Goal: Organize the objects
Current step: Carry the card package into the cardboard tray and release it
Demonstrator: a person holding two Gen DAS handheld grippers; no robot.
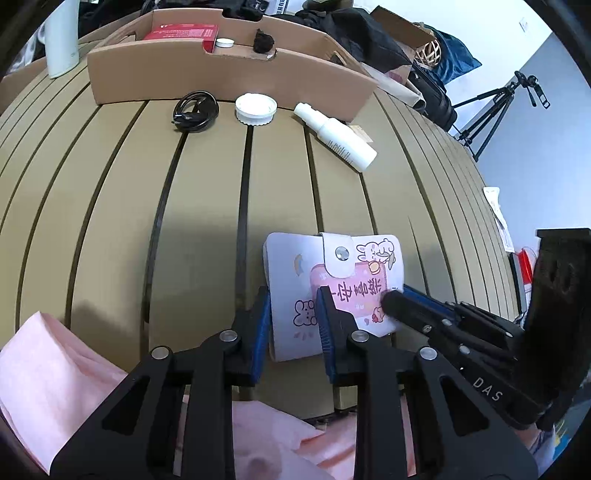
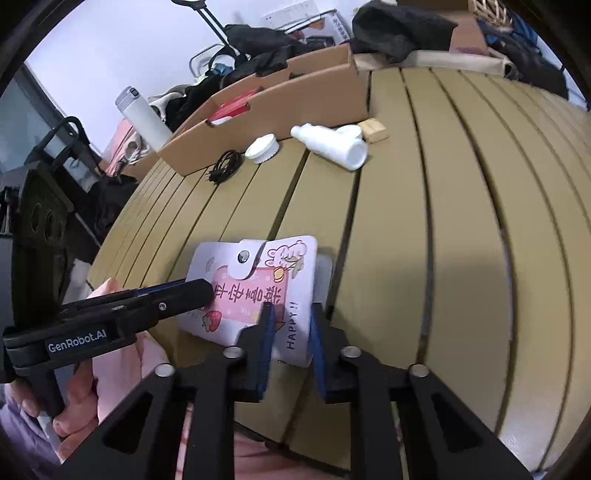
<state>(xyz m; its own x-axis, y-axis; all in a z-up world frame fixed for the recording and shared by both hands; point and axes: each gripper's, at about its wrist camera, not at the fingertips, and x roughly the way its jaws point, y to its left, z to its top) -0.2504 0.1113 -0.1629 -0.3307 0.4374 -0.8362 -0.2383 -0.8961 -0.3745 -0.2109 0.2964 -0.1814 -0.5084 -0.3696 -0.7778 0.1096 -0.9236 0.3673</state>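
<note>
A white card wallet [image 1: 295,269] with pink cartoon print and a snap flap lies at the near edge of the slatted table [image 1: 110,192]. My left gripper [image 1: 293,306] is closed around its left part, fingers on both sides. My right gripper [image 2: 290,317] is closed around the wallet's [image 2: 258,273] right edge. Each gripper shows in the other's view: the right one [image 1: 399,299] and the left one [image 2: 199,288]. A black coiled cable [image 1: 195,110], a white jar lid [image 1: 256,109] and a white spray bottle [image 1: 336,134] lie in front of a cardboard box [image 1: 221,70].
The box holds a red packet [image 1: 181,33], a small white cap [image 1: 224,43] and a black item [image 1: 263,40]. A white thermos [image 1: 62,37] stands far left. A small wooden block [image 2: 375,129] lies by the bottle. Bags and a tripod [image 1: 495,107] stand beyond the table.
</note>
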